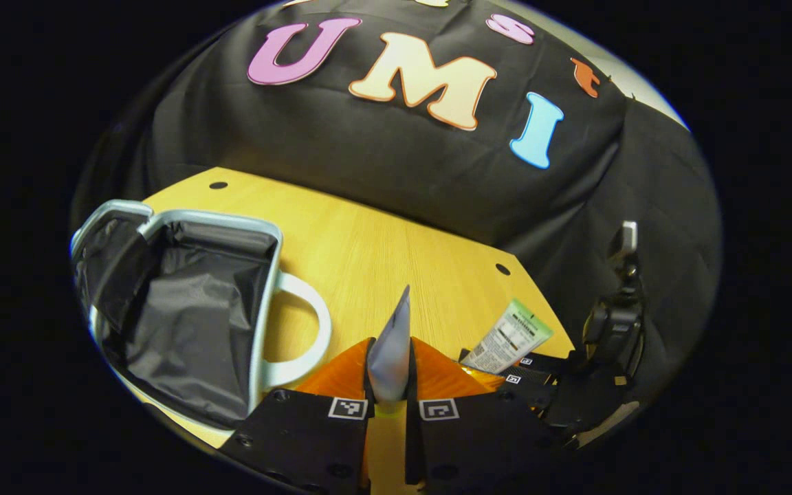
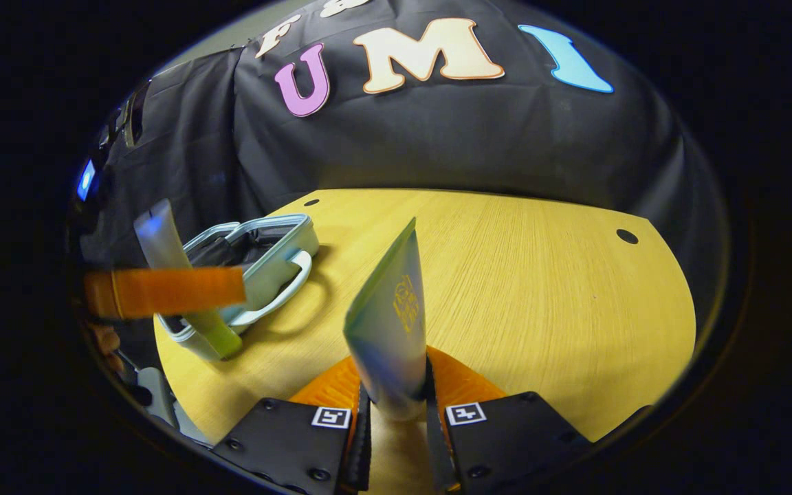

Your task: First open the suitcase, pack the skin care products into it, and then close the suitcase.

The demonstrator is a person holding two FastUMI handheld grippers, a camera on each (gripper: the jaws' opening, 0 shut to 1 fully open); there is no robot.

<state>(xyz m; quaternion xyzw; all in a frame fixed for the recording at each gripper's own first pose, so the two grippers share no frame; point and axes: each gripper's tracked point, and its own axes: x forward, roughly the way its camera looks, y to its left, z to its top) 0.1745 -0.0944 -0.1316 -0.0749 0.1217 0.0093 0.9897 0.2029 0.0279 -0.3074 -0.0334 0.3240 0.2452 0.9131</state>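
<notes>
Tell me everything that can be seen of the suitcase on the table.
The suitcase is small, with a pale grey-blue hard shell and a curved handle of the same colour. It lies open on the wooden table, its lid tipped back. Inside is crinkled dark fabric lining; no products show in it. Neither pair of tongs touches it.

- My left gripper view looks forward along my left gripper (image 1: 390,385), low over the near edge of the worktop (image 1: 382,254), facing the booth's back wall; the open suitcase (image 1: 183,309) is close at its left.
- My right gripper view rides my right gripper (image 2: 396,399), also low at the near edge, facing the same wall, farther from the suitcase (image 2: 258,268).
- Both views share the worktop, the suitcase and each other's gripper.
</notes>
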